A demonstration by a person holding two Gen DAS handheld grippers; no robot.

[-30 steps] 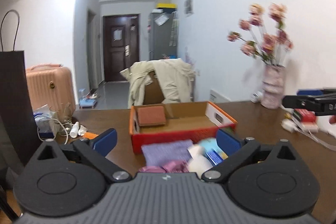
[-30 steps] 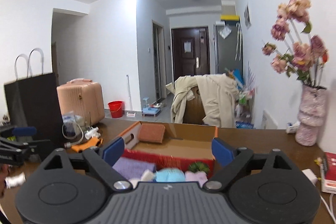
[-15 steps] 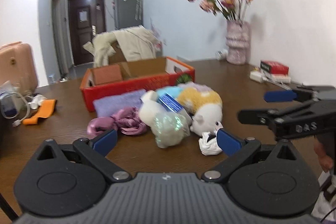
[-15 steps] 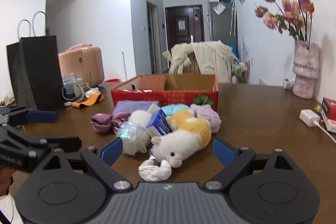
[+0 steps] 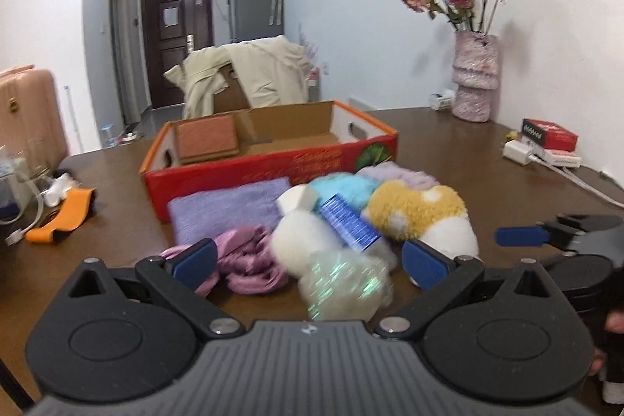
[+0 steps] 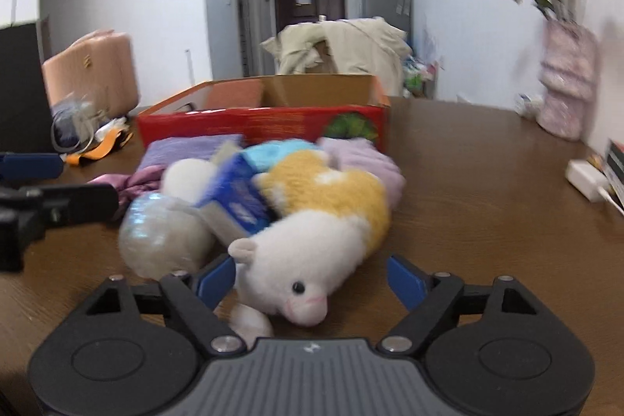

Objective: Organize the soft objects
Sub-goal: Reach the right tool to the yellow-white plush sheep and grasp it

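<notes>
Left wrist view, left to right across the brown surface [image 5: 448, 143]. At 9 o'clock of the pile: orange strap [image 5: 58, 217], lying flat and apart from the rest. At 12 o'clock: red cardboard box [image 5: 273, 158], open-topped, touching the purple towel [image 5: 226, 209] spread flat against its front wall. At the near left of the heap: crumpled pink cloth [image 5: 249, 260], pressed against a white fluffy ball [image 5: 300, 240]. In front of that ball, nearest the camera: iridescent ball [image 5: 343, 287], blurred. Propped on top of the pile: blue packet [image 5: 347, 221]. At 3 o'clock of the packet: yellow-and-white plush toy [image 5: 421, 209], lying on its side. At 2 o'clock, against the wall: pink vase [image 5: 474, 77] of dried roses, well apart from the heap.

Left gripper [image 5: 310, 262]: hangs spread wide just short of the pile, pinching nothing, with the pink cloth behind one finger and the plush behind the other.

Right gripper [image 6: 312, 279]: sits low over the surface, jaws just closing yet well parted, the plush toy's white head between them; far pad plainly clear of the fur, no grip showing.
</notes>
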